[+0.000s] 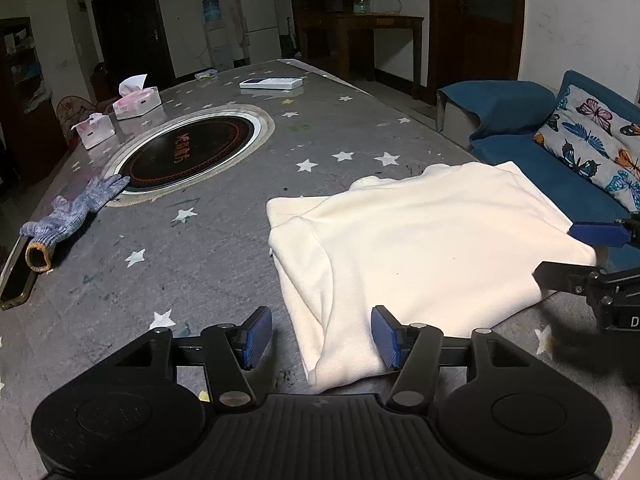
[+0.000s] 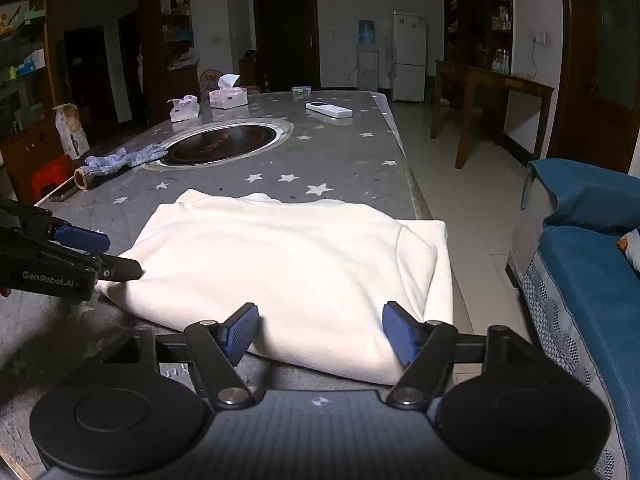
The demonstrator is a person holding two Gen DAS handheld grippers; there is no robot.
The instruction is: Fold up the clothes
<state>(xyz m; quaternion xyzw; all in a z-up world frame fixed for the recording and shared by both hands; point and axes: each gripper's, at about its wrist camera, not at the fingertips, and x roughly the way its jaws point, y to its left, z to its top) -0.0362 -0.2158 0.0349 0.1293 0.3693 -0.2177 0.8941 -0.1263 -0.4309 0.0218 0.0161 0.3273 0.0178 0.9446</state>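
the left hand-held gripper (image 1: 322, 334) sits low at the bottom centre of the left wrist view, jaws spread wide and released, nothing between them; its right blue pad rests against the near edge of the folded cream garment (image 1: 424, 248). the right hand-held gripper (image 2: 320, 330) at the bottom centre of the right wrist view is likewise spread and released, both pads at the garment's near edge. the garment lies folded into a rough rectangle at the near end of the grey star-patterned tabletop (image 1: 200, 248). further up the frame a round black cooktop (image 1: 188, 152) is set into the tabletop, with a blue knit glove (image 1: 76, 208) at left, two tissue boxes (image 1: 136, 100) at upper left and a white remote (image 1: 271, 83) near the top. a blue sofa (image 1: 532, 144) stands at right.
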